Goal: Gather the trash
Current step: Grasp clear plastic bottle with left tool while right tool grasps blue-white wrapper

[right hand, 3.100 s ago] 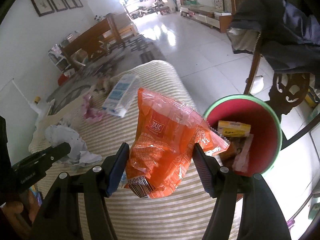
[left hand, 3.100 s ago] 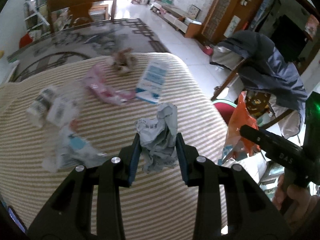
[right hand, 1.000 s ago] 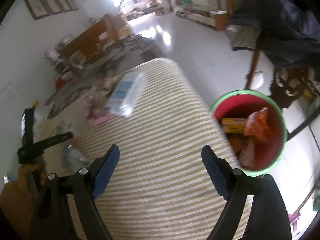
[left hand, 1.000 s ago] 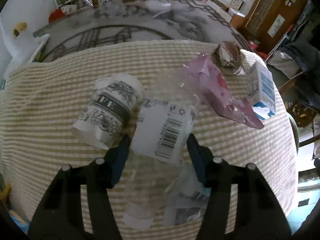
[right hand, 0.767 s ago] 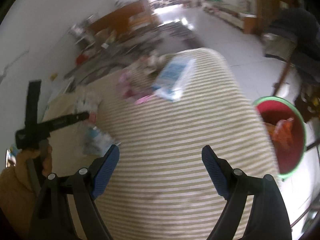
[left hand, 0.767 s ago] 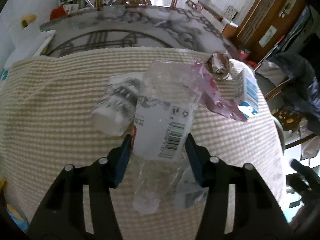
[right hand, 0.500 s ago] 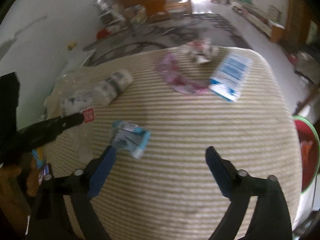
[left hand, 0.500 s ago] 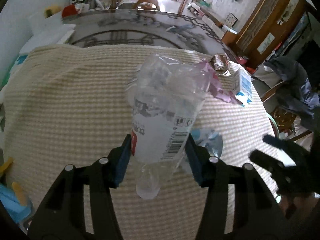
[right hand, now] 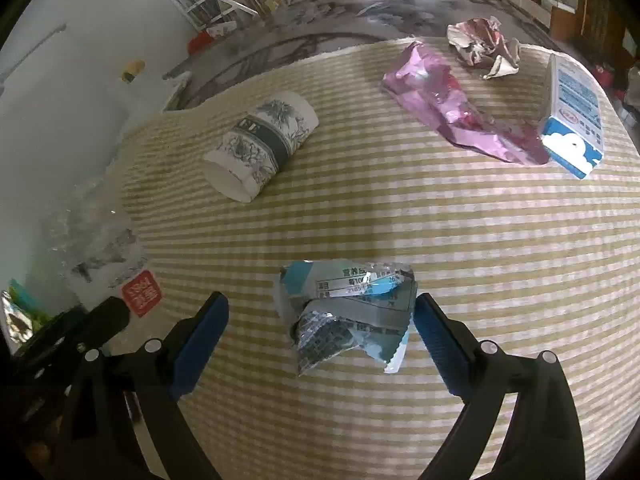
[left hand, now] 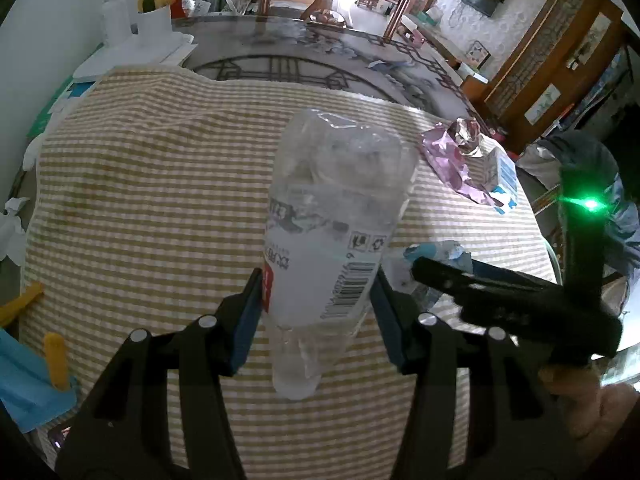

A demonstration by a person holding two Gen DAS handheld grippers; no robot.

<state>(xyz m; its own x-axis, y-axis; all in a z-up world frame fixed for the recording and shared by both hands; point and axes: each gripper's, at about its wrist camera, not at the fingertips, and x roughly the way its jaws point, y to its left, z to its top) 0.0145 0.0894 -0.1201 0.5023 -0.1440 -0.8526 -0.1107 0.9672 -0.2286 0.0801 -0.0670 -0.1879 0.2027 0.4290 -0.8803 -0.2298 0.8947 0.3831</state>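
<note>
The left gripper point(left hand: 318, 300) had a tight hold on a clear plastic bottle point(left hand: 332, 248). Its blue fingers point(left hand: 250, 316) pressed on both sides of the white label. The bottle was up in the air over the striped desk point(left hand: 140, 200). Its long side ran along the fingers, with the neck end pointing back at the gripper and the fat bottom pointing away, tipped a little to the right.

The right gripper point(right hand: 320, 332) was wide apart and its fingers were closing. A crumpled blue and silver wrapper point(right hand: 348, 312) lay flat on the desk between them. One finger was just beside the wrapper's right edge, and the other finger was well apart from it. Nothing was held there yet.

So I think this was the pick-up step for the wrapper, with the bottle ready to go to a bin. Next, the right fingers would need to come down and squeeze in on the wrapper.

More trash waited farther off: a paper cup point(right hand: 262, 144) lying on its side, a pink wrapper point(right hand: 448, 104), a crumpled ball of paper point(right hand: 484, 46) and a small blue and white carton point(right hand: 572, 120).
</note>
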